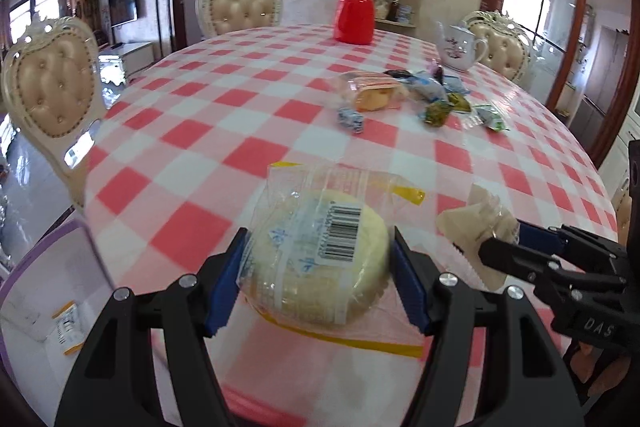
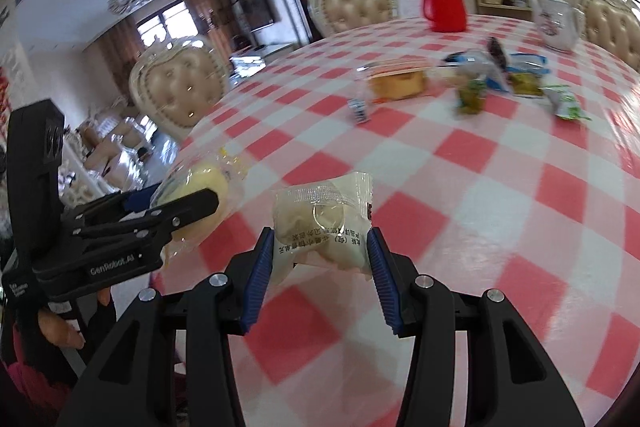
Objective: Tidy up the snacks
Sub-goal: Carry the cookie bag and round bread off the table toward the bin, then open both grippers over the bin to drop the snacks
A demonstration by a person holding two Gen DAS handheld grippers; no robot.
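Left wrist view shows a round pale cake in a clear wrapper (image 1: pixel 316 251), barcode up, clamped between the blue pads of the left hand-held gripper (image 1: pixel 320 279) and carried above the near edge of the checked surface (image 1: pixel 192 115). Right wrist view shows a smaller wrapped pastry (image 2: pixel 324 227), printed text on its film, pinched between the pads of the right hand-held gripper (image 2: pixel 320 267), also lifted off the surface. Each tool is therefore closed on one snack, and the two ride side by side, the right one visible at the right edge of the left view.

My reading is that the step in hand is transport: both snacks are picked up and heading for storage. A white bin with a purple rim (image 1: pixel 48 267) sits at the near left, below the surface edge, with one small packet (image 1: pixel 68 327) inside. The next move likely calls for swinging both loads left over that bin and letting go only once they are above its opening.

Far across the surface lies a loose pile of remaining snacks (image 1: pixel 416 95); blur prevents an exact count, roughly seven. Beyond it stand one red flask (image 1: pixel 356 11) and one white teapot (image 1: pixel 460 47). Three padded chairs ring the surface.
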